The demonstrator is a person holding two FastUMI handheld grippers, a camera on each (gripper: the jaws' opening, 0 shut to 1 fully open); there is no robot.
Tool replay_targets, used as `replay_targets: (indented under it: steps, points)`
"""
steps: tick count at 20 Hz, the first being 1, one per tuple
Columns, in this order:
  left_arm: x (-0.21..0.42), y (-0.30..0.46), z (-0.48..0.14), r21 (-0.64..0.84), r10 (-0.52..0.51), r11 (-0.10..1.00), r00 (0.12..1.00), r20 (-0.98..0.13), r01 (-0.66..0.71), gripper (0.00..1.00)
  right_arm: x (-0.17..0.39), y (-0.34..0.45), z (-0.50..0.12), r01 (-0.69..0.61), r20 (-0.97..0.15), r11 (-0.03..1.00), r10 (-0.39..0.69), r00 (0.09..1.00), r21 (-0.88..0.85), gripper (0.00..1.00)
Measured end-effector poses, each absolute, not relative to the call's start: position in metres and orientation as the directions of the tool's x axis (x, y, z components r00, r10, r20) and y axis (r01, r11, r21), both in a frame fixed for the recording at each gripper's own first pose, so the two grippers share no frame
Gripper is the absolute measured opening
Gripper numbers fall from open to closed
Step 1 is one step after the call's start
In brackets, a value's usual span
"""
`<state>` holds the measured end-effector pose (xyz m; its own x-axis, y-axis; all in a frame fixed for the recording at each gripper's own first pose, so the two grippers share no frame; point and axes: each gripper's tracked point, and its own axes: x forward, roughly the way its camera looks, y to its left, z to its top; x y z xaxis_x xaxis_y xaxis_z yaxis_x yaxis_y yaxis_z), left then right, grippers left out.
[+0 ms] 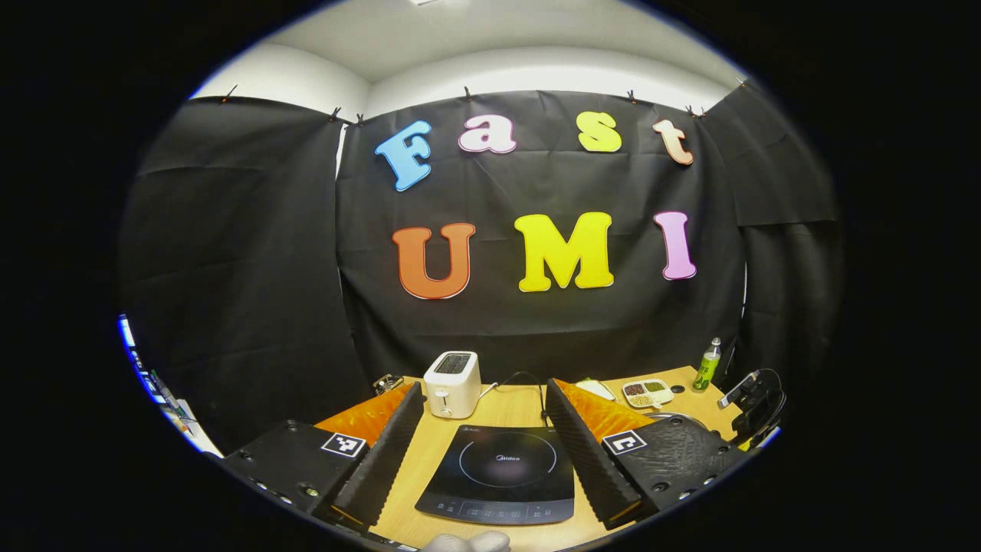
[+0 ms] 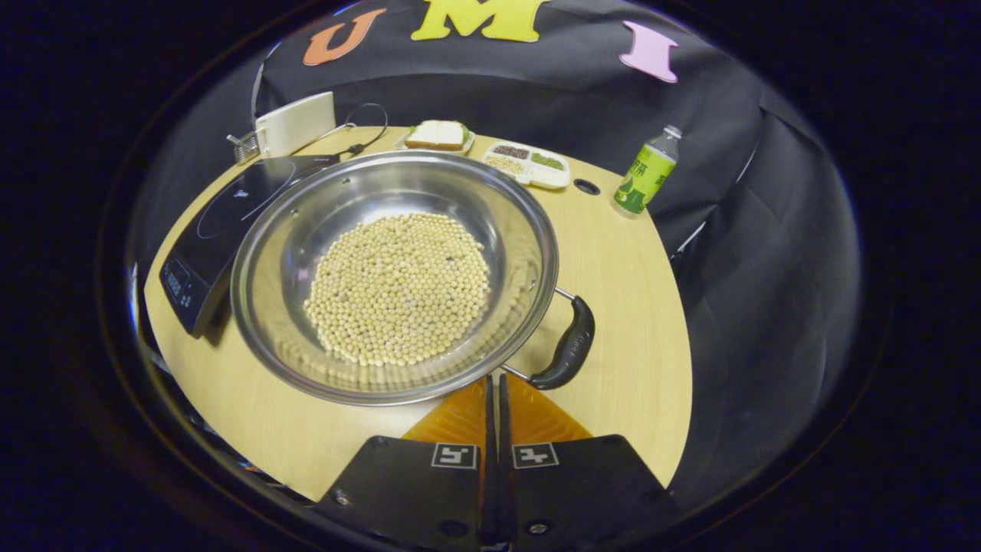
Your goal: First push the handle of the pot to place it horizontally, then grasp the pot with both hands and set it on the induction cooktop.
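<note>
Steel, shiny and shallow, the pot (image 2: 395,268) sits on the pale wooden table (image 2: 621,307) in the right gripper view, its bottom covered by a round heap of small beige beans (image 2: 398,287). Its dark handle (image 2: 569,346) sticks out from the rim on the near right side on two thin metal rods, lying over the tabletop. The right gripper (image 2: 493,387) points at the pot's near rim, just left of that handle, with its two fingers pressed together so that only a thin slit shows between them; they grasp nothing. To the left of the pot, touching or almost touching its rim, lies the black induction cooktop (image 2: 218,230), bare on top. Behind it stand a white toaster (image 2: 295,123) with a cord, a plate with a sandwich (image 2: 437,134), a divided white tray (image 2: 529,165) of grains, and a green bottle (image 2: 646,172) near the far right edge. In the left gripper view the left gripper (image 1: 487,433) hangs above the table (image 1: 506,410) with its fingers spread wide, one on each side of the cooktop (image 1: 502,475), which lies flat between them and below. The toaster (image 1: 453,383) stands behind the cooktop, the tray (image 1: 647,392) and the bottle (image 1: 707,366) farther right, and a sliver of the pot's rim (image 1: 678,416) peeks out past the right-hand finger
</note>
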<state>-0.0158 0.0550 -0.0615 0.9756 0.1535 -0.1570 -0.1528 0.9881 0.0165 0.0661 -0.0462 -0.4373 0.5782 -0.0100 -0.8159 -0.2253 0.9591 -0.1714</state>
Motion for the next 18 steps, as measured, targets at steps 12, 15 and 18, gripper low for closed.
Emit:
replay_targets:
  steps: [12,15,18]
  points:
    - [-0.019,0.040,-0.069,0.037,0.196,0.981,0.963,-0.182,-0.192,1.00,0.114,-0.079,-0.438,-0.372,-0.817,0.895,0.013,0.576,-0.247,0.03]
    - [-0.017,0.030,-0.071,0.043,0.198,0.980,0.962,-0.187,-0.193,0.96,0.121,-0.082,-0.439,-0.383,-0.818,0.888,0.015,0.575,-0.253,0.04]
    - [-0.013,0.021,-0.074,0.039,0.194,0.981,0.962,-0.190,-0.190,0.96,0.119,-0.082,-0.441,-0.380,-0.821,0.897,0.034,0.569,-0.226,0.04]
